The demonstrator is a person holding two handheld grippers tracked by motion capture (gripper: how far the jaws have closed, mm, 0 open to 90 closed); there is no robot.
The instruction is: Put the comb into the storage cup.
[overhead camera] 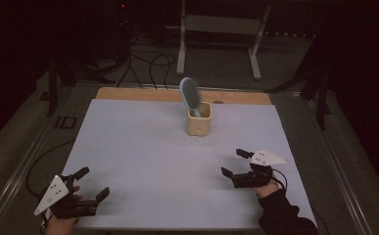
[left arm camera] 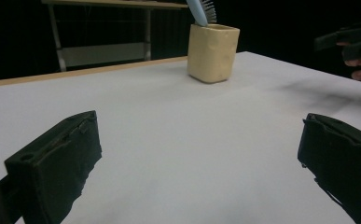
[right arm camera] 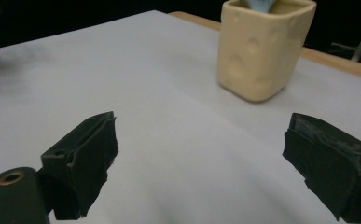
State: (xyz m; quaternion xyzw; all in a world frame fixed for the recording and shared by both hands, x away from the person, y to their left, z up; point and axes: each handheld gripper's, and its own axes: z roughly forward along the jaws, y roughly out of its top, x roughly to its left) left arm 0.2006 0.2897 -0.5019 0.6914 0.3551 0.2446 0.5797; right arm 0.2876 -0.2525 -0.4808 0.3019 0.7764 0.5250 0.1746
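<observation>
The right gripper is resting low at about five o'clock on the white table, jaws spread wide and gripping nothing. The left gripper is sitting at about seven o'clock, likewise gaping and empty. Both are pointing toward the cream cup, which is standing upright at roughly twelve o'clock near the far wooden edge, well apart from both tools. In the right gripper view the cup is lying ahead and slightly right of the jaws. A light blue hairbrush is leaning out of it, bristle head up. The brush is looking light and rigid, probably smooth plastic; the bare neck just above the cup's rim seems the best hold, since bristles would give.
</observation>
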